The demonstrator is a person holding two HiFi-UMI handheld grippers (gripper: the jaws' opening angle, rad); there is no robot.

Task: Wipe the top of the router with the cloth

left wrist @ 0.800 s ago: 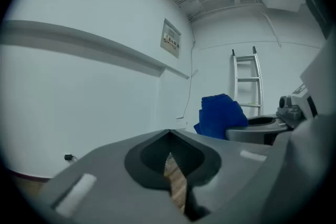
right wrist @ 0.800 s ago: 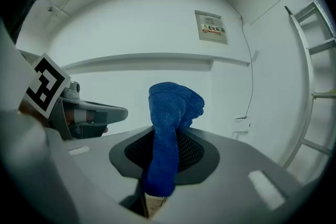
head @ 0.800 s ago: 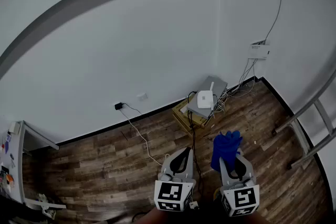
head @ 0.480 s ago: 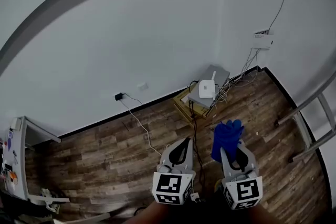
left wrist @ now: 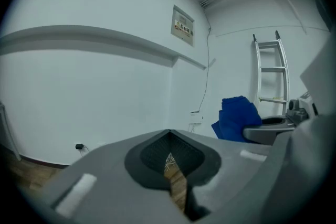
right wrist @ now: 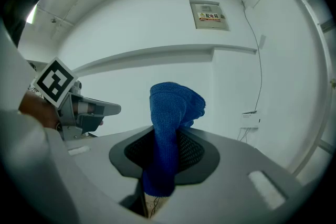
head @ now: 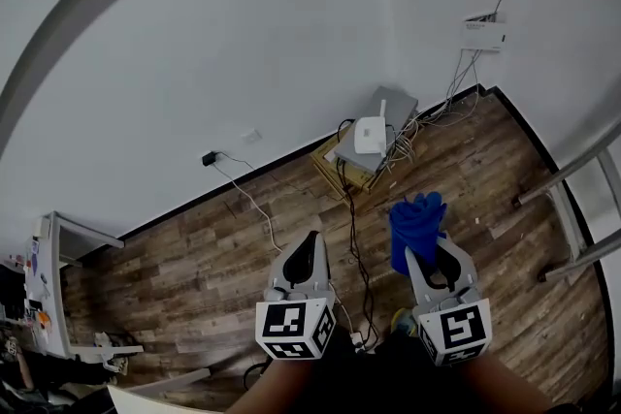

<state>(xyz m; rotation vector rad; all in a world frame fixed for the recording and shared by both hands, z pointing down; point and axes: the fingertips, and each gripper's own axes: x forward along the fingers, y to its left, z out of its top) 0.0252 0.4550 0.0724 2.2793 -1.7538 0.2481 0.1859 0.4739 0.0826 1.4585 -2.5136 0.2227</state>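
Left gripper: held low over the wood floor, pointing forward toward the white wall. Its own view shows the jaws closed – tips meeting, nothing between them, only a sliver of floor visible behind the tips.

Router: a white rounded unit resting on a flat grey box, which lies on a brownish carton at the foot of the wall, near the room corner. Its long axis runs roughly from the person toward the wall. Black and white cables trail from the stack across the floor. The router is well apart from both grippers, ahead of them.

Right gripper: beside the left one, also pointing forward. Its jaws are clamped on the blue cloth. The cloth is bunched, its long axis running along the jaws – the lower end hangs behind the pads, and the upper end projects beyond the tips and folds over to the right.

Far right: a ladder against the wall.
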